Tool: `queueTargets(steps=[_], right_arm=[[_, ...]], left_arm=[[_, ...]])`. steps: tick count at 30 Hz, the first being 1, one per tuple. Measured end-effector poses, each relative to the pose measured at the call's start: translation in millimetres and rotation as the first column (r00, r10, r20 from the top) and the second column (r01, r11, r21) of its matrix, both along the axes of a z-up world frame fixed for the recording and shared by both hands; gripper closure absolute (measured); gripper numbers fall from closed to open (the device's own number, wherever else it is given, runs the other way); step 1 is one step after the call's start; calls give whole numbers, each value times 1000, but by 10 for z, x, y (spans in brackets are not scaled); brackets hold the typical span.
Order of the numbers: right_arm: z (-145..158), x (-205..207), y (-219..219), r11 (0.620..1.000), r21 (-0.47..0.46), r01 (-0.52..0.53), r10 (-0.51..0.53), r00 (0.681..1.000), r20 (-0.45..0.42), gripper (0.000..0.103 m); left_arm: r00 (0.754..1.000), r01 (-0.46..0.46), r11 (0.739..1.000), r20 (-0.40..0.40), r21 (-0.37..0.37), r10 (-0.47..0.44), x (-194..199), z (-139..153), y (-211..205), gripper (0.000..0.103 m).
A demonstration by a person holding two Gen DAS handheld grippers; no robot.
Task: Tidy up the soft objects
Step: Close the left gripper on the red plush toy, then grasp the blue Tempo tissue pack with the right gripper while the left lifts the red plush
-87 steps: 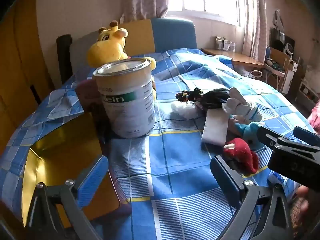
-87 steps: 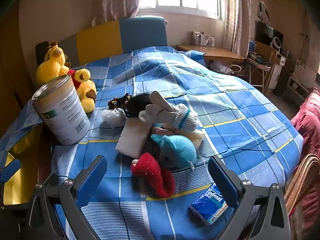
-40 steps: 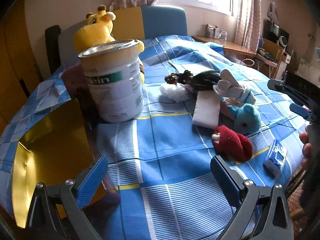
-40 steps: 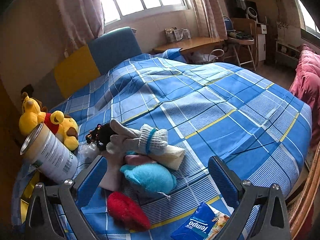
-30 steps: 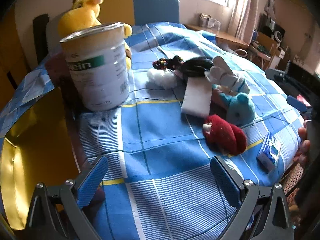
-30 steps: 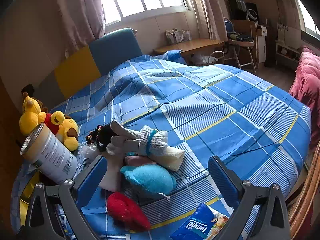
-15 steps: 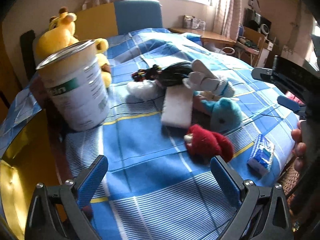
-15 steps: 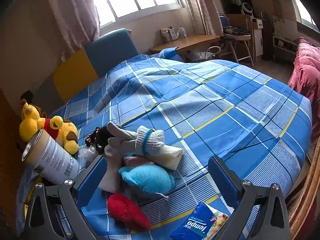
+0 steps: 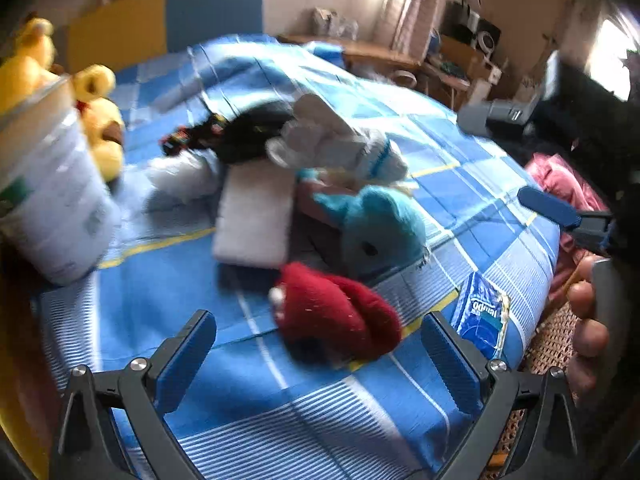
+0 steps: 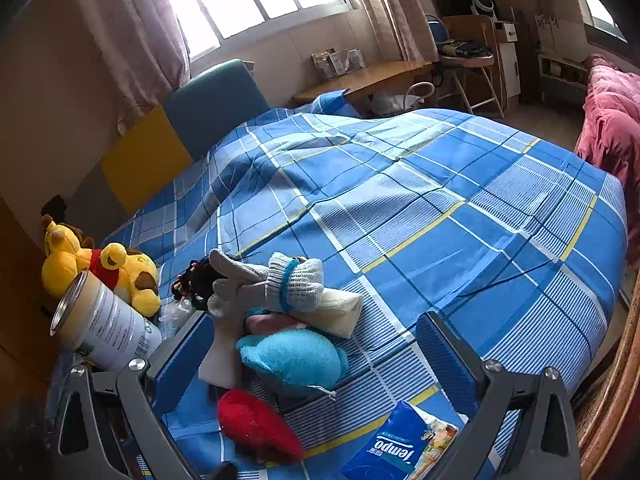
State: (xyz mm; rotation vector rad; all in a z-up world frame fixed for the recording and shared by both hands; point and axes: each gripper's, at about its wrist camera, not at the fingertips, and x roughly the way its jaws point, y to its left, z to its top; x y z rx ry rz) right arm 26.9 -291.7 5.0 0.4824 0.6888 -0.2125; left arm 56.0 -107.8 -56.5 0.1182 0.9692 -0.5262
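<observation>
A pile of soft things lies on the blue plaid bedspread [image 10: 460,216]. A red plush toy [image 9: 336,312] sits just ahead of my open, empty left gripper [image 9: 316,356]. Behind it are a turquoise plush [image 9: 380,228], a white folded cloth [image 9: 254,220], grey-white gloves [image 9: 336,144] and a black hair piece [image 9: 248,132]. My right gripper [image 10: 312,360] is open and empty, above the turquoise plush [image 10: 292,356] and the red toy [image 10: 256,424]. The gloves [image 10: 272,280] lie beyond it.
A large tin can [image 9: 52,196] stands at the left with a yellow plush bear [image 10: 100,268] behind it. A blue tissue pack [image 9: 482,316] lies near the bed's right edge. A desk and chairs [image 10: 400,72] stand beyond the bed.
My left gripper has swung right and closer to the red toy; the gold box has left its view. My right gripper has shifted slightly, with the pile nearer its fingers.
</observation>
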Motion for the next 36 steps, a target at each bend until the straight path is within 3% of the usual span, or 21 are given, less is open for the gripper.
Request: queueTargets(steps=[10, 12, 14, 15, 16, 17, 21, 23, 26, 29, 30, 33, 35, 36], right_arm=[[-50, 21, -13, 1000, 18, 2, -2, 1000, -17, 0], [-59, 25, -8, 1000, 16, 4, -3, 1000, -22, 0], [-73, 36, -4, 1000, 14, 5, -5, 1000, -29, 0], [-85, 39, -8, 1000, 20, 4, -3, 999, -33, 0], [-102, 45, -14, 1000, 27, 3, -2, 999, -40, 0], [-116, 48, -22, 999, 32, 6, -4, 999, -46, 0], [-178, 86, -33, 999, 51, -3, 8, 996, -85, 0], [-240, 156, 27, 996, 62, -69, 78, 985, -152, 0], [-299, 301, 145, 975, 62, -215, 223, 930, -292, 3], [-330, 356, 286, 921, 18, -390, 358, 825, -437, 3], [-359, 345, 347, 889, -7, -457, 393, 772, -500, 3], [-504, 265, 456, 820, -33, -572, 425, 646, -633, 4], [-597, 232, 457, 806, -60, -589, 389, 603, -696, 4], [-632, 219, 416, 819, -61, -570, 365, 601, -711, 4]], left_arm=[[995, -27, 1000, -95, -1, 27, 159, -244, -132, 3], [992, -44, 999, -122, -12, 42, 205, -305, -126, 14], [986, -32, 999, -167, -43, 25, 253, -371, -129, 39], [987, -35, 998, -157, -43, 28, 252, -374, -106, 44], [989, -24, 999, -146, -49, 16, 238, -365, -74, 58], [988, -8, 998, -152, -59, -1, 230, -367, -44, 65], [991, 1, 998, -131, -63, -9, 124, -332, 194, 70], [993, 12, 998, -114, -54, -18, 42, -319, 289, 70], [995, 26, 999, -91, -44, -30, -92, -310, 454, 70], [996, 19, 999, -84, -46, -23, -204, -311, 597, 70], [996, 13, 999, -85, -51, -17, -234, -315, 648, 70], [996, -5, 998, -90, -64, -1, -301, -343, 726, 70], [996, -15, 997, -94, -70, 8, -279, -347, 783, 70], [995, -19, 997, -95, -71, 12, -285, -345, 792, 70]])
